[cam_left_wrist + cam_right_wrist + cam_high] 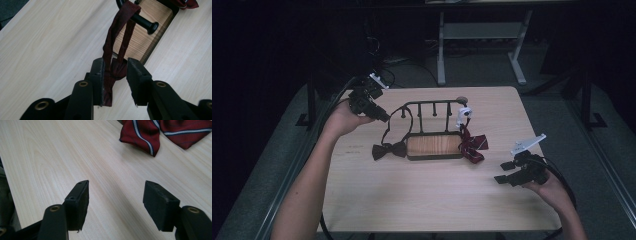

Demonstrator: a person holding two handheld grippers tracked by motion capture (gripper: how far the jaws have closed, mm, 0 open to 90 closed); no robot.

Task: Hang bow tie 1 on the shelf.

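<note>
A black peg rack (pixel 432 104) stands on a wooden base (pixel 434 146) at the table's middle. A dark bow tie (pixel 389 150) lies left of the base, and its strap (pixel 120 37) is looped over a rack peg (pixel 146 23). My left gripper (pixel 382 116) (pixel 115 66) is at the rack's left end, open. The strap hangs between its jaws and rests against one pad without being pinched. A red striped bow tie (pixel 472 145) (pixel 150 135) lies at the base's right end. My right gripper (pixel 504 172) (pixel 116 192) hovers open over bare table to the right, nothing between its jaws.
A small white object (pixel 464 114) sits at the rack's right end. The light wooden table (pixel 422 200) has free room in front of the rack. A grey desk frame (pixel 482 45) stands on the floor beyond the far edge.
</note>
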